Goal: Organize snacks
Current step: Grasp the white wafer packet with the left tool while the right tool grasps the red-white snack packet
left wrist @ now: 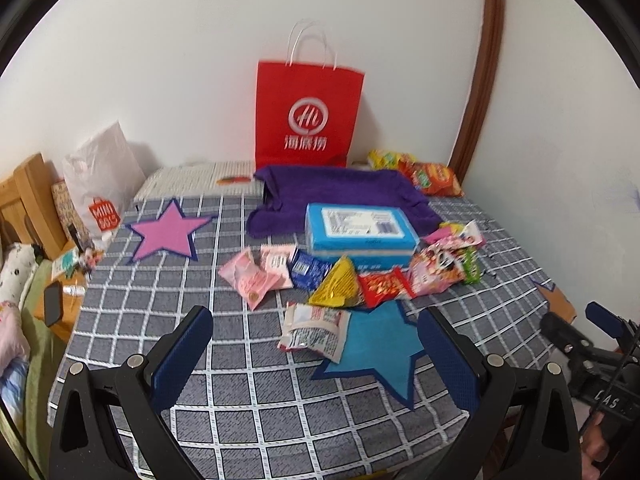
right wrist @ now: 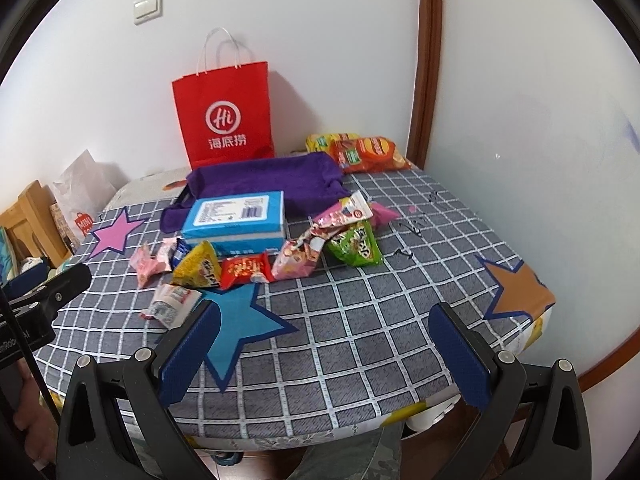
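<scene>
Several loose snack packets lie mid-table in front of a blue box (left wrist: 361, 231) (right wrist: 237, 220): pink packets (left wrist: 252, 276), a small blue one (left wrist: 307, 269), a yellow one (left wrist: 335, 286) (right wrist: 199, 267), a red one (left wrist: 381, 288) (right wrist: 244, 270), a white-red one (left wrist: 316, 330) (right wrist: 171, 304) and a green one (right wrist: 355, 246). A purple cloth-lined tray (left wrist: 340, 192) (right wrist: 264, 180) sits behind the box. My left gripper (left wrist: 316, 356) hangs open over the near table, empty. My right gripper (right wrist: 324, 350) is also open and empty, nearer the right side.
A red paper bag (left wrist: 308, 116) (right wrist: 224, 120) stands against the wall. Orange and yellow chip bags (left wrist: 434, 178) (right wrist: 368, 154) lie in the far right corner. A white plastic bag (left wrist: 100, 184) and a wooden chair (left wrist: 28, 208) stand left of the checked tablecloth (left wrist: 280, 408).
</scene>
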A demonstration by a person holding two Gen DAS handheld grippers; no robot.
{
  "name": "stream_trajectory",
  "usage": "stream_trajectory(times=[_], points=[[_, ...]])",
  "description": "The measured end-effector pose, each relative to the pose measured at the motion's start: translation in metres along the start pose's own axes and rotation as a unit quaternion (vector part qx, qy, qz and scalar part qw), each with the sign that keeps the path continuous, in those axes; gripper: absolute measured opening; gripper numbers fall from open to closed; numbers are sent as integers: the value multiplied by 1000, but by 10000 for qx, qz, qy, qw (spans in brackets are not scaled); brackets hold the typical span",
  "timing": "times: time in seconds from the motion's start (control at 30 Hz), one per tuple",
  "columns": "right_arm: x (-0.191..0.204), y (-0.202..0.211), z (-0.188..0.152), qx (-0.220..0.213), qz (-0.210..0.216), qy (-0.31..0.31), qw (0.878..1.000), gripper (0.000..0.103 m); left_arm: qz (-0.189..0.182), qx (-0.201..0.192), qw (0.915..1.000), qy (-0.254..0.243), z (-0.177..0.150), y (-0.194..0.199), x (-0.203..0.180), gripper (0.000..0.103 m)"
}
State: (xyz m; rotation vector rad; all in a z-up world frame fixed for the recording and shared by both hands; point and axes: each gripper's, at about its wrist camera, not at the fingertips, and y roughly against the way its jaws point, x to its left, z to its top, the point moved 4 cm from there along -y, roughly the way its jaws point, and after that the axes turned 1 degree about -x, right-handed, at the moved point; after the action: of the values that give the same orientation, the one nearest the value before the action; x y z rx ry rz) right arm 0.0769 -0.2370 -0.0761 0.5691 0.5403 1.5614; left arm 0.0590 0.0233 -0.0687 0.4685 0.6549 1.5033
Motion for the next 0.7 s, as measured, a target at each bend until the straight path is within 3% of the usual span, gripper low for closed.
stream_trajectory(times=[0.37,0.7], points=[[-44,-68,-17,419,-86,-490,9979,99,128,631,9978,128,-25,-72,22,101],[-52,-106,-25,594,40,-784,9951,98,2,1019,9948,-86,-42,-121,21,101]])
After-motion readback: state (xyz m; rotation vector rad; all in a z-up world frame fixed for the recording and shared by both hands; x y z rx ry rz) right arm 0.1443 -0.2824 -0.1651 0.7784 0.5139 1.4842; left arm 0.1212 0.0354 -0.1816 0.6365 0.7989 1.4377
